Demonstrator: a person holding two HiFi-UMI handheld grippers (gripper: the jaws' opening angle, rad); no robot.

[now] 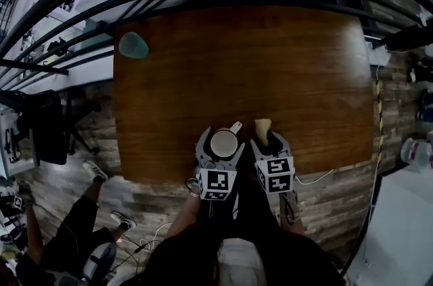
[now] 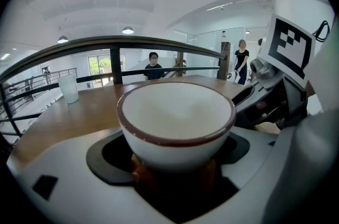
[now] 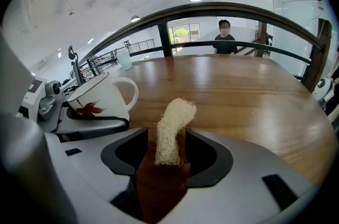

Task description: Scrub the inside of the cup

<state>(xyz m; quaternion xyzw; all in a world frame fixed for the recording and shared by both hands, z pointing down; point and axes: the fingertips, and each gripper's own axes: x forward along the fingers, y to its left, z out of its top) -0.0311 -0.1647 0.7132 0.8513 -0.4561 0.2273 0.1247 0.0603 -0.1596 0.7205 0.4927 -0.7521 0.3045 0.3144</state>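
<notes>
Left gripper [image 1: 222, 144] clamped round cup [image 2: 176, 127] below rim: probably glazed ceramic, rigid, slick, chippable. Right gripper [image 3: 168, 157] pinches loofah [image 3: 170, 130] base: light, springy.

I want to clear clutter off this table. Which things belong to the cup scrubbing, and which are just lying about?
For the job:
cup
loofah

Lying about:
glass, at the far left corner of the table
</notes>
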